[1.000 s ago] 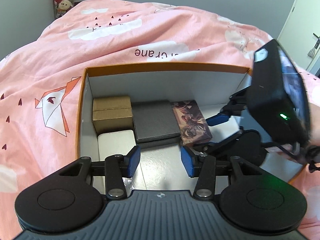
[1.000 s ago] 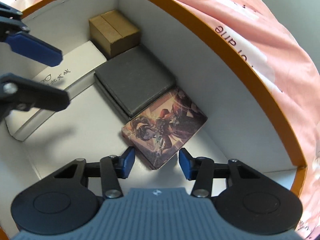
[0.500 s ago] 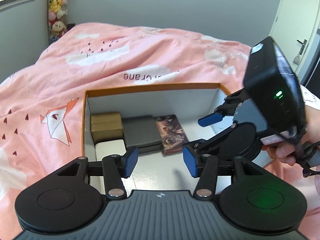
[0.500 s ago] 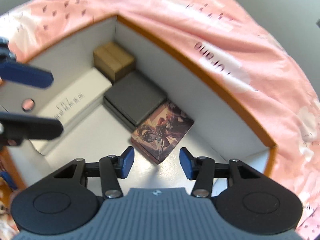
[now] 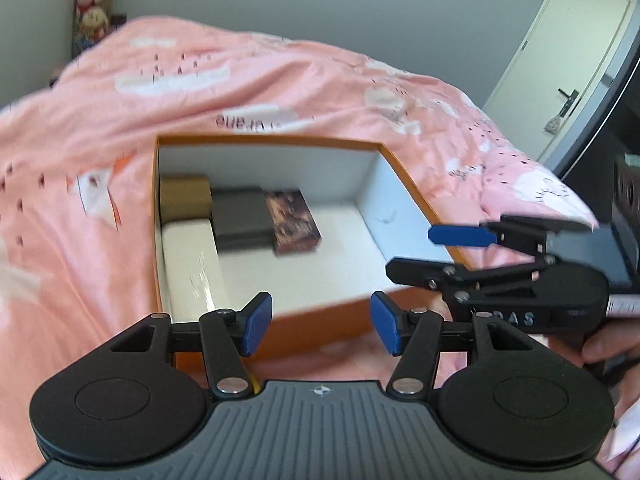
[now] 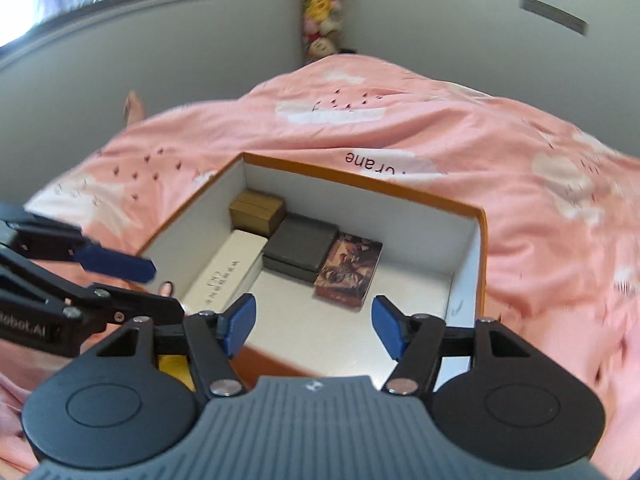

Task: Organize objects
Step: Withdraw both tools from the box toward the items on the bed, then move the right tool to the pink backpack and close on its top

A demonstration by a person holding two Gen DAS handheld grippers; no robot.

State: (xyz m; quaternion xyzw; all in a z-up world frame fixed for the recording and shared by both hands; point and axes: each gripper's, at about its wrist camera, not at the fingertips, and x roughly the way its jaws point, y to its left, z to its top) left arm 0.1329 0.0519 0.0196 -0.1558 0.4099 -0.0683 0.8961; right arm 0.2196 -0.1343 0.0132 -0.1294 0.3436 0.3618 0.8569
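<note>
On a pink bedspread [image 6: 520, 184], an orange box [image 6: 482, 240] at frame centre holds four packages; both grippers [image 5: 322, 330] [image 6: 314, 326], just widened, empty, could snag its rim.

orange box [image 6: 482, 264], four small boxes [image 6: 302, 248] inside

Orange-rimmed box [image 6: 482, 248] with white inside holds a tan carton [image 6: 258, 212], a white case [image 6: 228, 268] with dark lettering, a dark grey slab [image 6: 302, 242] and a brown illustrated pack [image 6: 348, 270]; around the box, a pink quilt [image 6: 400, 120] with white clouds; blue fingers [image 6: 240, 322]
</note>
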